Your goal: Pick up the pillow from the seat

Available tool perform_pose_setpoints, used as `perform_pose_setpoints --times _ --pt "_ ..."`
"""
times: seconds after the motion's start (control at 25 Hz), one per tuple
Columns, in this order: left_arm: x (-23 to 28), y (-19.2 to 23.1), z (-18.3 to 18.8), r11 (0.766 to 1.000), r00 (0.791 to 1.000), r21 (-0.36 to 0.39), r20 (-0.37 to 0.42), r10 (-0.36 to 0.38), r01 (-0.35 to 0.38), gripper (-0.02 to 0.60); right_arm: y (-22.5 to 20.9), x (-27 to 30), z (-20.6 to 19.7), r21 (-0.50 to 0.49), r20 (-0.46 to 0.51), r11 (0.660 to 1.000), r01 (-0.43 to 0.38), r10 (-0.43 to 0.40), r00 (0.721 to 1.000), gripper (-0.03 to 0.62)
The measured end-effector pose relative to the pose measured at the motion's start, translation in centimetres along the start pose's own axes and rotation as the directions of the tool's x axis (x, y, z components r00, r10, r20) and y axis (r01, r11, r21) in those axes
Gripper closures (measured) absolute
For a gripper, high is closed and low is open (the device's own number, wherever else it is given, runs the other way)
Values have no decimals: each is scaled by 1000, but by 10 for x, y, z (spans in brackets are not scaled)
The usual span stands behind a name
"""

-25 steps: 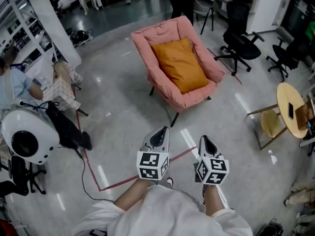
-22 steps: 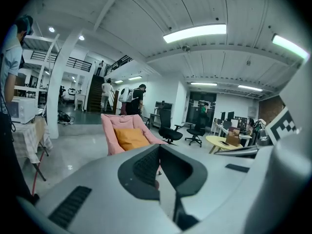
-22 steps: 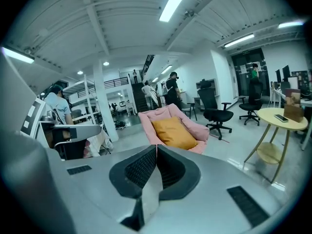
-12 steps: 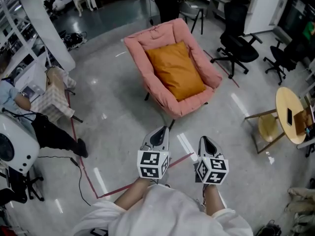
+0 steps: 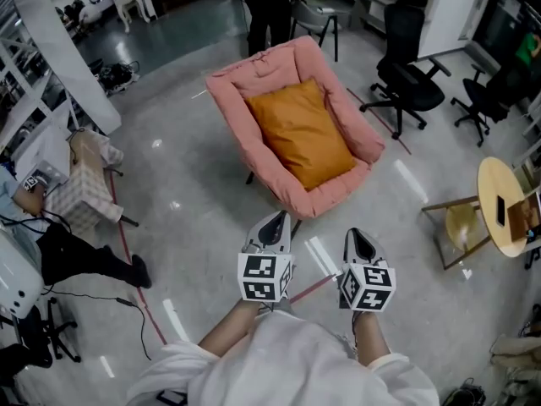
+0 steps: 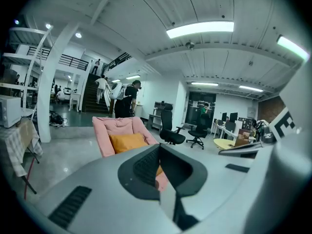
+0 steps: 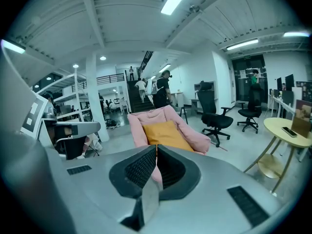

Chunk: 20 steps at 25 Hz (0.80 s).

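Low in the centre of the head view, the left gripper (image 5: 275,222) and the right gripper (image 5: 358,238) are held side by side, both pointed toward the top of the frame. Above them, in the upper middle, the orange pillow (image 5: 300,134) is seen lying on the pink seat (image 5: 228,100), leaned against the backrest and well apart from both grippers. A red tape line (image 5: 314,287) is seen on the grey floor, running between the two grippers. Black office chairs (image 5: 406,83) are placed at upper right, a round wooden table (image 5: 497,194) at the right edge, and a standing person (image 5: 269,7) is cut off by the top edge just behind the seat. In the left gripper view, the jaws are seen pressed together with nothing between them; the pillow and seat are shown left of centre, just above the jaw tips but far beyond them. In the right gripper view, the jaws are likewise closed on nothing, the pillow is seen straight beyond them at centre frame, and the table is shown at the right.
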<state>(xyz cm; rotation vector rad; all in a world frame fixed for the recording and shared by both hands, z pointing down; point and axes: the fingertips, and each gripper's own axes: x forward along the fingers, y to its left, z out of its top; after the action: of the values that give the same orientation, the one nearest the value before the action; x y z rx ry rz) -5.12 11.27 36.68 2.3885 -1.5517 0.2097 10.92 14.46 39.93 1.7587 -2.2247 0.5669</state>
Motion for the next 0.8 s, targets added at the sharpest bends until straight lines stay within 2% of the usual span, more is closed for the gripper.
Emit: perform_pose_setpoints --times 0.16,0.52,0.8 --pt "21 27 6 1000 1000 -11 -1 7 -7 572 4 26 9 -41 -14 999 26 -27 1000 563" --pt "48 66 -4 997 999 -63 -35 38 -40 572 -6 59 3 -32 -89 998 58 -61 994 563" --pt "70 83 -3 997 997 -53 -40 61 -63 572 -23 87 9 -17 -93 997 78 -79 993 563"
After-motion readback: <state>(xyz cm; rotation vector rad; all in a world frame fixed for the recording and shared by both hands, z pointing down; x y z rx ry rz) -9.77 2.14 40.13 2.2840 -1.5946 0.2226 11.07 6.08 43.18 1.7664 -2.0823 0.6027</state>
